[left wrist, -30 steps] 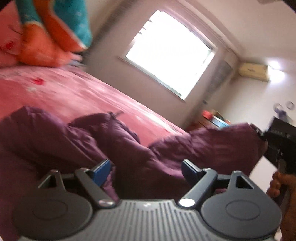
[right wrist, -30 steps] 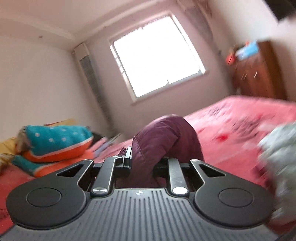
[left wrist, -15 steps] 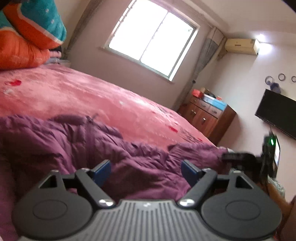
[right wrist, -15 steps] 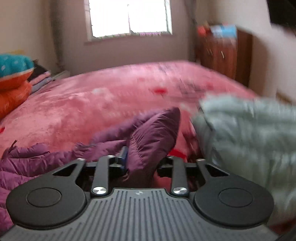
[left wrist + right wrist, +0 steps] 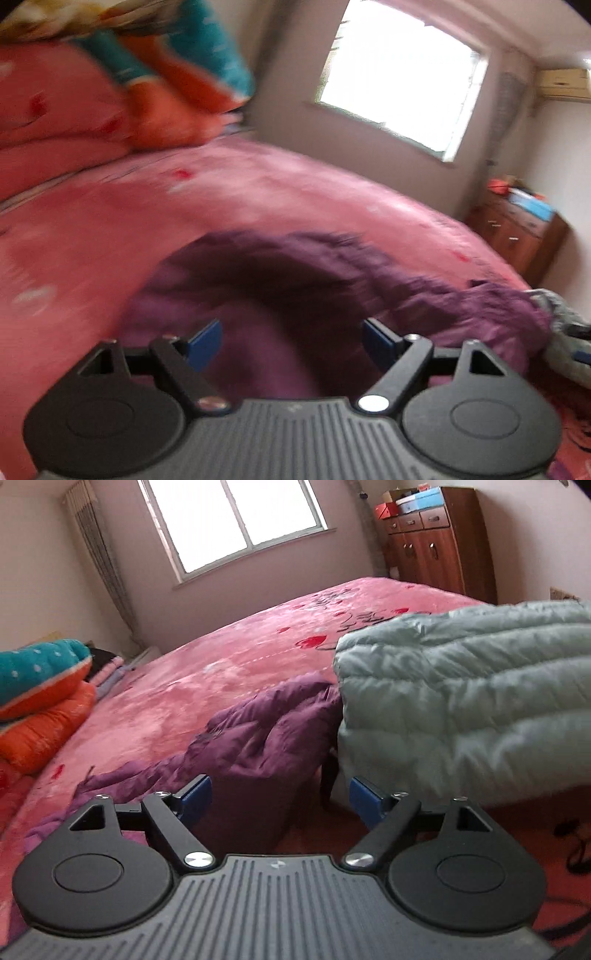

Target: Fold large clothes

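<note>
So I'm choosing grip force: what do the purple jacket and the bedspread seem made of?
Purple jacket: apparently thin synthetic shell over soft padding; quilted channels, crumpled puffy folds, slight sheen. Bedspread: likely plush fleece; matte, fuzzy pink surface with printed red hearts. Both guesses rest on look alone.

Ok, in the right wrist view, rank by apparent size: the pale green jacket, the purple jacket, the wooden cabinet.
1. pale green jacket, though it lies nearest the camera.
2. purple jacket.
3. wooden cabinet, though it stands farthest away, so its true size is unsure.
</note>
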`<action>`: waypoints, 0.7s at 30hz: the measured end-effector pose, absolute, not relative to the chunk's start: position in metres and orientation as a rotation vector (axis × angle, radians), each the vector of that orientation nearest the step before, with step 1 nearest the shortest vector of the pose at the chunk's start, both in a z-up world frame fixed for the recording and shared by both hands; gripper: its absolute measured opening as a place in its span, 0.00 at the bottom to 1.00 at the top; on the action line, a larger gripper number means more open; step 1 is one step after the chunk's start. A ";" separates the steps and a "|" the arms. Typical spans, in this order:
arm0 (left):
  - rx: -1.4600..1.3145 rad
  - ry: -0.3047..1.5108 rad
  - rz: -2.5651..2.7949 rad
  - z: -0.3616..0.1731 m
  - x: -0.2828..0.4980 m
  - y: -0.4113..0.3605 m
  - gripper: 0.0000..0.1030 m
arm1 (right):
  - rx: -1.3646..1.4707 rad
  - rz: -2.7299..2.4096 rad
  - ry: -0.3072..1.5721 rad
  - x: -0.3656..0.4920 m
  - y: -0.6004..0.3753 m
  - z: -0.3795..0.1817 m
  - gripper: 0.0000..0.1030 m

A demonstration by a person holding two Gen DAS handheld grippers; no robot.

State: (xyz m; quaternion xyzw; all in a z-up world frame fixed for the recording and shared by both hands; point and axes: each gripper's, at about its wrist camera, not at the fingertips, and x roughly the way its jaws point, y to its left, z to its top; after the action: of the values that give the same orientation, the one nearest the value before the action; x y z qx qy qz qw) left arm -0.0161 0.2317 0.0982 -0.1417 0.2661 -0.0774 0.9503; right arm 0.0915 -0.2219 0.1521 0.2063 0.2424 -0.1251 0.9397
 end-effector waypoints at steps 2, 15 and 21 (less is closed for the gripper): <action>-0.310 0.579 -0.086 0.089 -0.024 0.251 0.80 | 0.443 -0.230 0.507 0.085 -0.213 0.148 1.00; -0.346 0.768 0.020 0.040 -0.037 0.285 0.80 | 0.450 -0.026 0.534 0.072 -0.182 0.151 1.00; -0.326 0.776 -0.047 0.037 -0.036 0.274 0.56 | 0.458 0.009 0.596 0.082 -0.180 0.133 1.00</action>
State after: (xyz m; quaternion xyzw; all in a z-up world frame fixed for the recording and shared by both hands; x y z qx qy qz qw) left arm -0.0357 0.2737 0.0373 -0.1581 0.3765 -0.0230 0.9125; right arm 0.0817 -0.1798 0.1331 0.2238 0.2911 0.0045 0.9301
